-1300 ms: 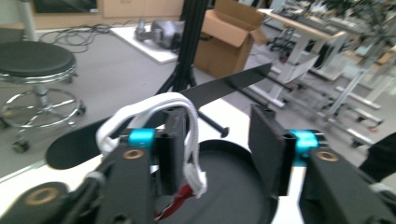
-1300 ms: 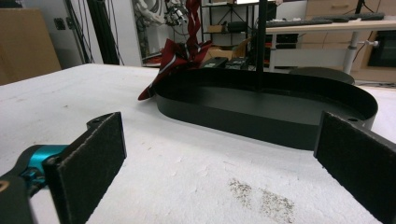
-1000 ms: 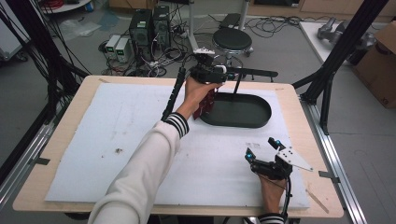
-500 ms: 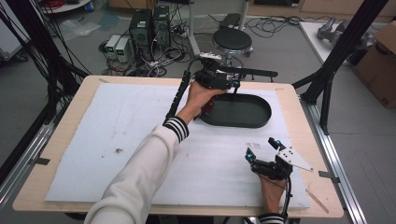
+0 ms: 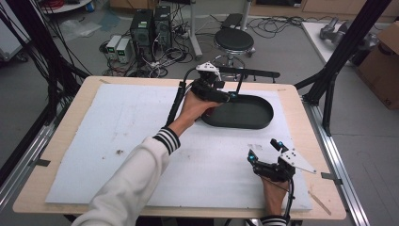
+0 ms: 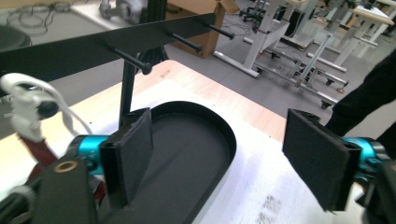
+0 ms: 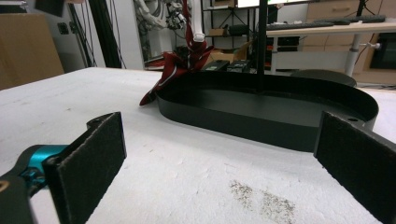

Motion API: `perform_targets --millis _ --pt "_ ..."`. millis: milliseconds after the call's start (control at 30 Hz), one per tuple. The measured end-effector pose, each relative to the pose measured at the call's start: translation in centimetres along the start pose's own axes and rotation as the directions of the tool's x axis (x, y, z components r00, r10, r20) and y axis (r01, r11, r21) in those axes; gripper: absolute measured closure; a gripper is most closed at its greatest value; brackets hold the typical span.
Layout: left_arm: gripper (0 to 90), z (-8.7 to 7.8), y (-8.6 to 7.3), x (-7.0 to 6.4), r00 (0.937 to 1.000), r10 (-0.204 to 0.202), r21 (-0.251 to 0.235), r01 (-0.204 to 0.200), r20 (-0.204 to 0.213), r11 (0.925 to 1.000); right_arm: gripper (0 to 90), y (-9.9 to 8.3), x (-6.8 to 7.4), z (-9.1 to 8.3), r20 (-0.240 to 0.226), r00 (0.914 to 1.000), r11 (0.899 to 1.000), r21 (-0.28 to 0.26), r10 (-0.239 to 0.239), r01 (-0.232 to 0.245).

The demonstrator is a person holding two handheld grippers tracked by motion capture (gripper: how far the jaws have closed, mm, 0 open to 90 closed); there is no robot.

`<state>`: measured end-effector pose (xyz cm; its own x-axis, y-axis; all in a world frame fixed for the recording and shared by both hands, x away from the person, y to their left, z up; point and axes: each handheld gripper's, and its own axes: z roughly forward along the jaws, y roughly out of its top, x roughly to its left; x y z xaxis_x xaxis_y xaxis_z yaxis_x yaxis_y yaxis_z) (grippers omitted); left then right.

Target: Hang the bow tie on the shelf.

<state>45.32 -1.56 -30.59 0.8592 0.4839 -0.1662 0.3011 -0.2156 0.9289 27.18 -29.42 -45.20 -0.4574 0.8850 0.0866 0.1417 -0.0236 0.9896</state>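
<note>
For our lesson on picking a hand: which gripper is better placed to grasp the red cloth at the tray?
Left. The left gripper hovers open at the tray's end, beside the red cloth; the right gripper sits far off, near the table's front edge.

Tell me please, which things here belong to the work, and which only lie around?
Work: left gripper, open; red cloth; black tray; peg rack.
Lying around: stool; computers; cardboard box; crumbs.
</note>
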Motion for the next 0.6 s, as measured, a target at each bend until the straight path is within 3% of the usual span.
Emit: perform_targets --millis 100,167,300,433,600 --pt "21.4 -2.1 -0.9 -0.5 0.9979 0.065 -0.040 -0.065 -0.010 0.9971 1.2 0.0 0.1 0.0 -0.002 1.0000 1.000 -0.001 -0.003 0.003" --pt "21.2 -3.6 -1.8 -0.7 0.9967 0.079 -0.068 -0.080 -0.014 0.9945 1.2 0.0 0.1 0.0 -0.002 1.0000 1.000 -0.003 -0.003 0.003" --pt "20.2 -7.1 -4.0 -0.7 0.9961 0.078 -0.130 -0.082 -0.041 0.9881 1.2 0.0 0.1 0.0 0.001 1.0000 1.000 -0.005 -0.008 0.008" --pt "18.6 -10.8 -6.7 -0.7 0.9926 0.086 -0.161 -0.099 -0.087 0.9819 1.2 0.0 0.2 -0.1 0.003 0.9999 1.000 -0.005 -0.013 0.013" --pt "18.5 -15.9 -10.5 -0.1 0.9813 0.102 -0.181 -0.132 -0.163 0.9746 1.2 0.0 0.2 -0.1 0.006 1.0000 1.000 -0.009 -0.007 0.007"
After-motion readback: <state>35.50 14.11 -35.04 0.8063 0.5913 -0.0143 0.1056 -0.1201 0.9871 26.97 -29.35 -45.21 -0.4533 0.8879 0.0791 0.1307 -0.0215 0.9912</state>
